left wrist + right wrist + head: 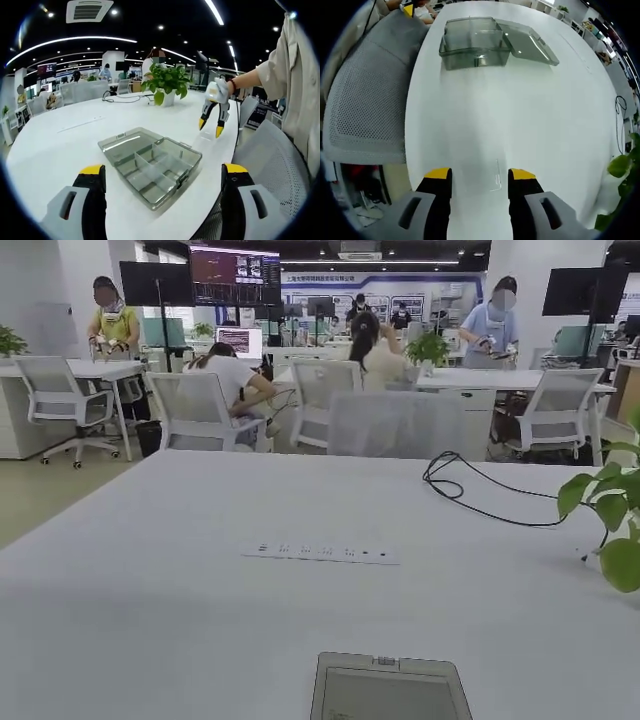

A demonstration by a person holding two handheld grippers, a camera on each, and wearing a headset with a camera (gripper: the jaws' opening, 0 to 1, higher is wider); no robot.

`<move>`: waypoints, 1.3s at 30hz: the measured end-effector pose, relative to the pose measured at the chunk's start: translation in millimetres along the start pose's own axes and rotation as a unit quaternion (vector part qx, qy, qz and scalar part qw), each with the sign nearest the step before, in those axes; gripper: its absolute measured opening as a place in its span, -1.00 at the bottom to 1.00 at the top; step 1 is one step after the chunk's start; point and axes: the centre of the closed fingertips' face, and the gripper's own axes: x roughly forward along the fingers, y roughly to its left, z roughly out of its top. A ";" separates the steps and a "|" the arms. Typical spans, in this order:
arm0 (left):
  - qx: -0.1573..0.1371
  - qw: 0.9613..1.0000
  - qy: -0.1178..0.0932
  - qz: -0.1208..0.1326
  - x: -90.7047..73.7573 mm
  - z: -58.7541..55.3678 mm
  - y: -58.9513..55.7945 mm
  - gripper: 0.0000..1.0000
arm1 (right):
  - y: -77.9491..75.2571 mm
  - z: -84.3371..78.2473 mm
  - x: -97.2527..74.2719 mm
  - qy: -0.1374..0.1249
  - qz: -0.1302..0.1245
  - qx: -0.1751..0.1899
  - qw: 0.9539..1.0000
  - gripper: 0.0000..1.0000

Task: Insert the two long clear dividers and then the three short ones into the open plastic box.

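Clear divider (496, 176) lies flat between the right gripper's (480, 175) wide, empty jaws, long axis along them toward the far box (470, 59); left gripper (163, 169), also wide and empty, is nearer the box.

Counting things at the white tabletop (150, 590)
One clear box (150, 167), one left gripper (163, 169) and one right gripper (210, 128), so two, one leafy plant (167, 82), one black cable (480, 490), one power strip (320, 553).

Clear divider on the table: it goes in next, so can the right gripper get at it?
Probably yes: the open right gripper points at the clear divider, lying flat on bare table, nothing between them.
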 end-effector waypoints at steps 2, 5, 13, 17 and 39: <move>-0.001 1.000 0.000 0.003 -0.5 0.0 1.2 0.95 | -1.3 -2.4 0.5 0.004 -0.002 -0.010 1.000 -0.12; -0.001 1.000 0.002 0.005 -0.7 -1.1 2.0 0.93 | -2.0 -5.3 1.9 0.006 0.002 -0.011 1.000 -0.12; -0.001 1.000 0.006 0.010 -1.2 -2.3 3.6 0.91 | -1.3 -17.7 5.7 0.027 0.006 -0.041 0.999 -0.18; -0.001 1.000 0.008 0.011 -1.2 -3.0 3.8 0.90 | -1.9 -22.0 6.6 0.032 0.004 -0.050 0.998 -0.23; 0.003 1.000 0.013 0.008 -1.3 -4.6 2.4 0.85 | 0.3 -24.3 6.9 0.018 0.008 -0.022 1.000 -0.35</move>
